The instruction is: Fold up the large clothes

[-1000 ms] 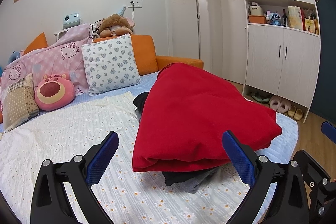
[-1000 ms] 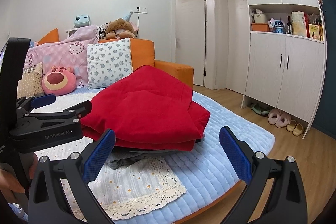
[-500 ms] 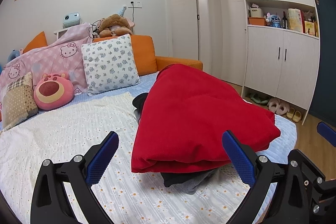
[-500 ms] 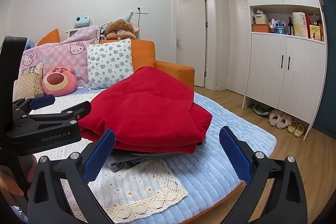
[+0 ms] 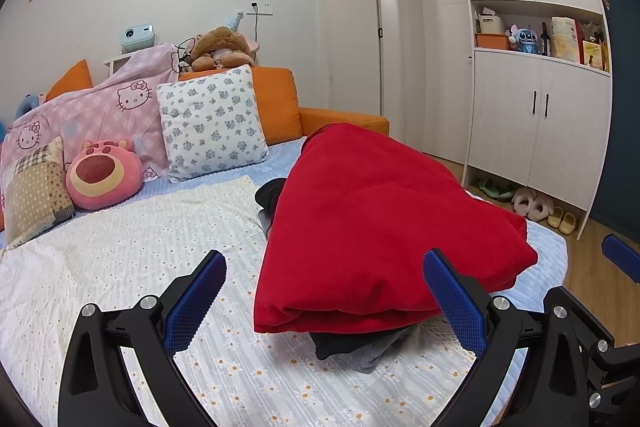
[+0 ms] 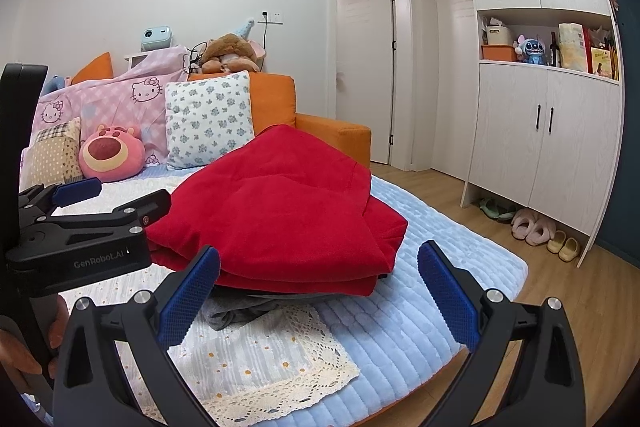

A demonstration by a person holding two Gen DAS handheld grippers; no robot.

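Little has moved over the last second: both views have crept only slightly, and the red garment (image 5: 380, 227) lies where it lay, folded into a thick bundle on the right part of the bed (image 5: 120, 259). Under its near edge a darker grey and black piece of clothing (image 5: 352, 347) pokes out onto the daisy-print sheet.

Each tool is wide open and holds nothing. The left tool (image 5: 324, 303) hangs just in front of the bundle's near left corner; the right tool (image 6: 320, 299) hangs before its near right side, with the left one showing at the left edge of that view.

By the look of it, the red cloth is a soft, fleecy fabric, fairly thick and probably of some weight for its bulk, limp rather than stiff, and not slippery. It should sag and spill open if lifted by one layer only. A safer hold would be at the rounded folded edge nearest the tools, pinching all layers together, one tool toward each end, so the bundle stays square.
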